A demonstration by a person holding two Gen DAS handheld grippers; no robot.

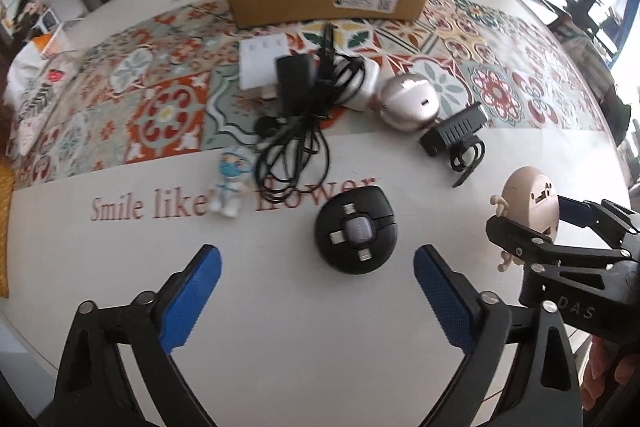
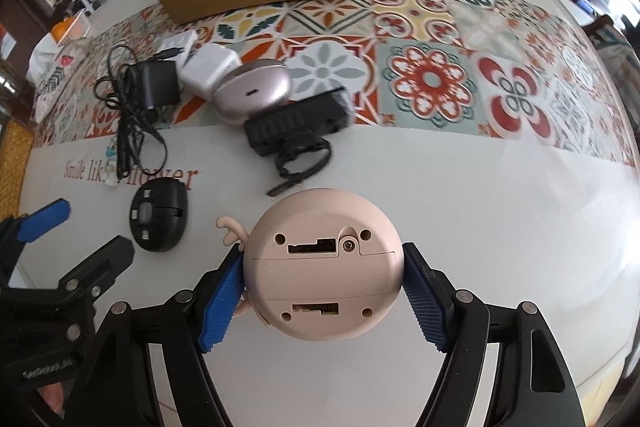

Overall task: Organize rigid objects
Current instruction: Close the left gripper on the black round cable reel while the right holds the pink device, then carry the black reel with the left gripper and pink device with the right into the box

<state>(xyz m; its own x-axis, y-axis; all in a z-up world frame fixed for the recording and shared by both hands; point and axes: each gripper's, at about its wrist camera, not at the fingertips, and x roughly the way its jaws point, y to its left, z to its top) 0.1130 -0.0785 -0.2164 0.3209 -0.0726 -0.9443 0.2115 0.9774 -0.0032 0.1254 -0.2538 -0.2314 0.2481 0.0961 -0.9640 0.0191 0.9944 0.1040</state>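
Barely begun: right hand-held gripper [image 2: 324,291] clamped on pink toy [image 2: 322,267], left hand-held gripper [image 1: 316,291] spread apart behind black puck [image 1: 355,229], clutter ahead unboxed.

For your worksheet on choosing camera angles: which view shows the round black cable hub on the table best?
The left wrist view: the round black cable hub lies near centre, just ahead of the open left gripper, its three plugs facing up. The right wrist view shows the hub small and squeezed at the left.
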